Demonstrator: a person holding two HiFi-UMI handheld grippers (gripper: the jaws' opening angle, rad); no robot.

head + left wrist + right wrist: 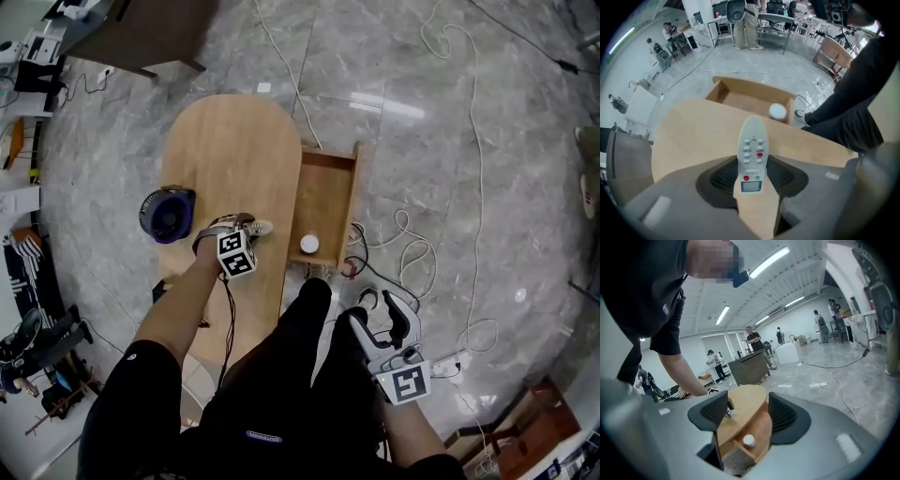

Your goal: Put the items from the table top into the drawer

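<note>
A white remote control [752, 157] with red and green buttons sits between the jaws of my left gripper [752, 177], which is shut on it. In the head view my left gripper [246, 226] hangs over the wooden table [234, 141] near its right edge, beside the open drawer [323, 197]. A small white round jar [308, 244] lies in the drawer's near end, also visible as the jar [777, 111] ahead of the remote. My right gripper [377, 306] is open and empty, low beside the person's leg, away from the table. Its view frames the drawer and jar [748, 440].
A dark purple round device [169, 214] sits on the table's left edge. Cables [412, 253] and a power strip [452, 360] lie on the marble floor right of the drawer. The person's black-trousered legs [300, 356] stand at the table's near end.
</note>
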